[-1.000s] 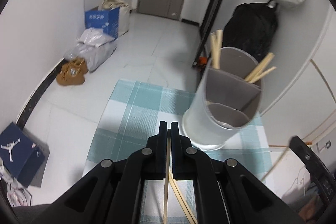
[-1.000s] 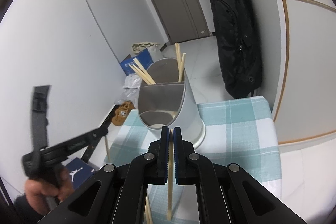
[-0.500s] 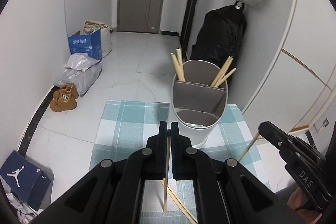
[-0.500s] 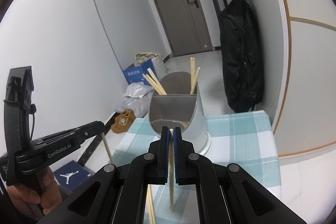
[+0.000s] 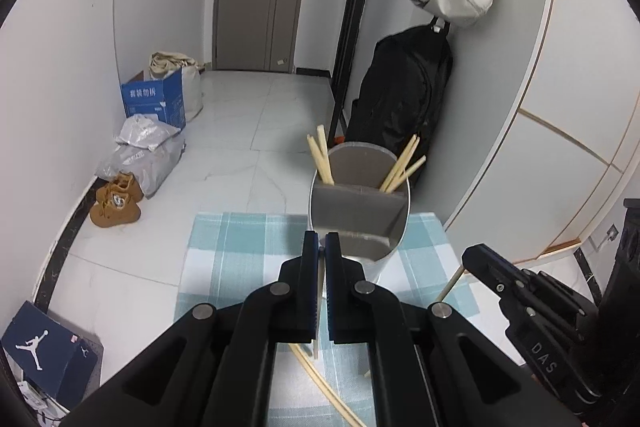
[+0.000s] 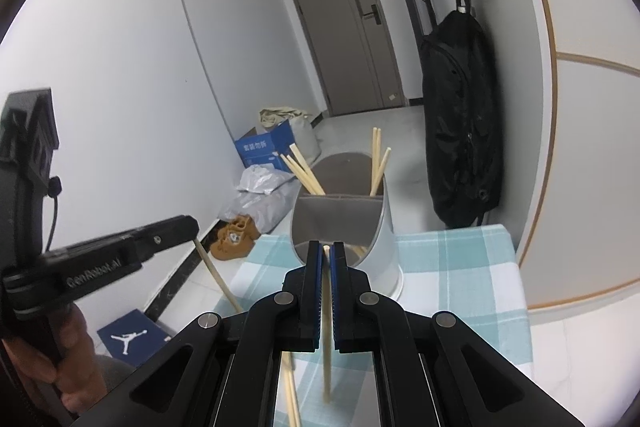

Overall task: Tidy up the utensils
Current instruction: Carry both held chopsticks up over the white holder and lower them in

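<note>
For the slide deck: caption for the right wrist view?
Right gripper shut on a chopstick, before the divided utensil holder.

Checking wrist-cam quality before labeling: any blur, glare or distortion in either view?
Left wrist view: sharp, even indoor light, strong fisheye bending of the walls, dark corner vignette; left gripper crisp. Right wrist view: same bending, white utensil holder sharp, right gripper sharp, no glare, only soft shadows on the checked cloth.
</note>
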{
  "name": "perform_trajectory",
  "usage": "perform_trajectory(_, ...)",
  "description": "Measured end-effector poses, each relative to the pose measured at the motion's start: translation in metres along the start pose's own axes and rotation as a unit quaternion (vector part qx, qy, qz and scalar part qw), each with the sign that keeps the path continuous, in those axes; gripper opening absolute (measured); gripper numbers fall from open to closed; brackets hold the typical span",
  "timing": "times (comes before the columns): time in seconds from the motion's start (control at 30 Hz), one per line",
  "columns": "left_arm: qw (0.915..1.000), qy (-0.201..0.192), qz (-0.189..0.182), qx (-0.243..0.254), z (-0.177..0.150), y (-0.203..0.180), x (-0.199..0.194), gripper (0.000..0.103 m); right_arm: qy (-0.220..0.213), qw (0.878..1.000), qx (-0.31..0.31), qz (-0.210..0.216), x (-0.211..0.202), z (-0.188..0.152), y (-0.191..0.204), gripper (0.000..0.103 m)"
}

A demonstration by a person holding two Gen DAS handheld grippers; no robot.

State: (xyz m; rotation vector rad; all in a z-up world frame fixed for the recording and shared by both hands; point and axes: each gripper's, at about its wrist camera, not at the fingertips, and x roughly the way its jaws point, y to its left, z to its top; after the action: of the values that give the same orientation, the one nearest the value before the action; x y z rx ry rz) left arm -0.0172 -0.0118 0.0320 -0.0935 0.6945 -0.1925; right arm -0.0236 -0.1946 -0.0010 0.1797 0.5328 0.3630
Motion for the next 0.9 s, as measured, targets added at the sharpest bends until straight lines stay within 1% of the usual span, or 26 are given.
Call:
perform_trajectory(0.17, 0.9999, -0.013, 0.000, 0.008, 0.020, -0.006, -0.006, 0.000, -0.012, 1.000, -0.006, 0.002, -0.003, 0.020, 0.001, 0.003)
perform_trajectory(0.27, 0.9999, -0.015, -0.004, 0.003, 0.035, -0.008, -0.009, 0.000, -0.021, 1.000, -0.003, 0.003, -0.005, 0.036, -0.002, 0.003)
perform_trajectory(0.43, 0.9995, -0.028, -0.011, 0.011, 0.063, -0.015, -0.017, 0.000, -0.045, 0.999, 0.005, 0.008, -0.013, 0.073, -0.008, 0.003)
perform_trajectory(0.53, 0.9988, -0.040, -0.025, 0.012, 0.084, -0.017, -0.020, 0.000, -0.063, 0.998, 0.008, 0.009, -0.014, 0.098, -0.011, 0.003)
perform_trajectory(0.6, 0.9987, -0.040, -0.029, 0.008, 0.095, -0.017, -0.018, 0.000, -0.072, 0.997, 0.010, 0.009, -0.013, 0.113, -0.013, 0.003)
perform_trajectory(0.7, 0.9985, -0.048, -0.023, 0.011, 0.112, -0.018, -0.016, 0.000, -0.086, 0.996, 0.015, 0.009, -0.008, 0.136, -0.016, 0.003)
perform_trajectory(0.77, 0.9982, -0.057, -0.011, 0.017, 0.123, -0.018, -0.012, 0.000, -0.091, 0.996, 0.017, 0.010, -0.004, 0.147, -0.018, 0.003)
perform_trajectory(0.9, 0.9982, -0.057, -0.021, 0.001, 0.137, -0.012, -0.001, 0.000, -0.100, 0.995, 0.015, 0.010, 0.009, 0.168, -0.019, 0.003)
